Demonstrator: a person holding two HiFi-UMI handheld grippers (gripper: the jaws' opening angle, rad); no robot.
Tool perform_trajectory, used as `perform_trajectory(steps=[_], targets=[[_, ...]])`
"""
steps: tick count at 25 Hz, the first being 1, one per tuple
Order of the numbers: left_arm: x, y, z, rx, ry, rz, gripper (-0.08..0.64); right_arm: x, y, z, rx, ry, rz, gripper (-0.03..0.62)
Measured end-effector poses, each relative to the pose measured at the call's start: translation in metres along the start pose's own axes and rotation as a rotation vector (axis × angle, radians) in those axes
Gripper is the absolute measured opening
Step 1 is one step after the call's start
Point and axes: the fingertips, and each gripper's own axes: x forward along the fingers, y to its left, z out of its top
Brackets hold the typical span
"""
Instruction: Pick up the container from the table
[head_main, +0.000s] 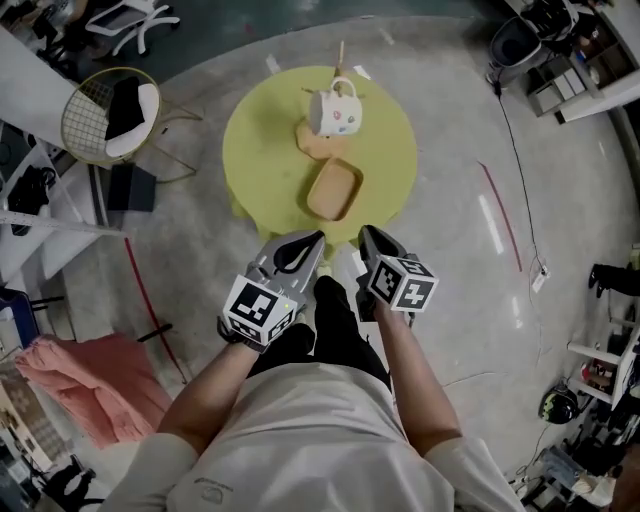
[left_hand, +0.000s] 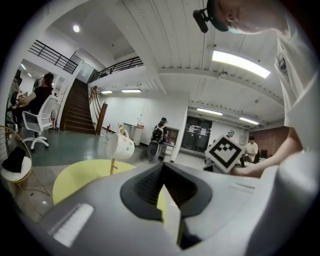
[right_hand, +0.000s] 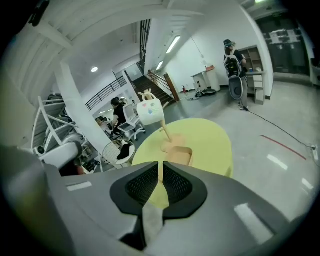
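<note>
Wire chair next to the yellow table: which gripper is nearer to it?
Left. The left gripper is at the near edge of the table, on the same side as the chair. The right gripper is beside it, on the side away from the chair.

Wood-look container (head_main: 334, 189), glossy mug (head_main: 335, 112), matt tbl (head_main: 260, 150).

The head view looks steeply down on the round yellow-green table (head_main: 260, 150) at upper centre. Both gripper views face it low from its near side, sharing its top.
</note>
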Motion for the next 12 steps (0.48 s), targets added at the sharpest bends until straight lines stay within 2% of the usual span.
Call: perform_trajectory(steps=[7,12], targets=[[0.039,0.043,-0.018,-0.021,0.059,0.048,0.006,0.078,-0.048,-0.018,0.149,0.124,-0.035,0.049],[0.054,0.075,-0.045,-0.071,0.108,0.087,0.006,0.121,-0.063,-0.042,0.182,0.217,-0.072,0.067]])
